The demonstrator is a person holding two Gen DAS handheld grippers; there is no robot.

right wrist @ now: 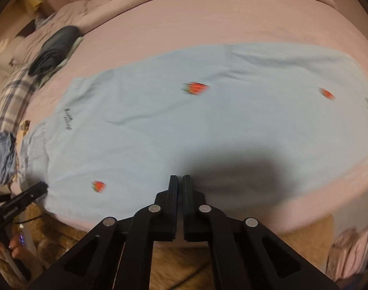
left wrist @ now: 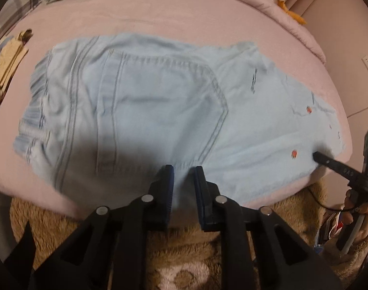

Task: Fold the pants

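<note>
Left gripper (left wrist: 184,169) is pinching the pants (left wrist: 159,96) hem; right gripper (right wrist: 180,178) is closing empty, so cloth may be slipping unevenly.

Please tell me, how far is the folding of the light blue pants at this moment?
Done: the light blue pants lie flat on the pink bed, apparently leg on leg. In hand: the left gripper sits at the near edge below the back pocket with cloth between its narrow jaws; the right gripper is shut at the near edge of the leg, a pinch I cannot confirm. Left: every crosswise fold.
</note>
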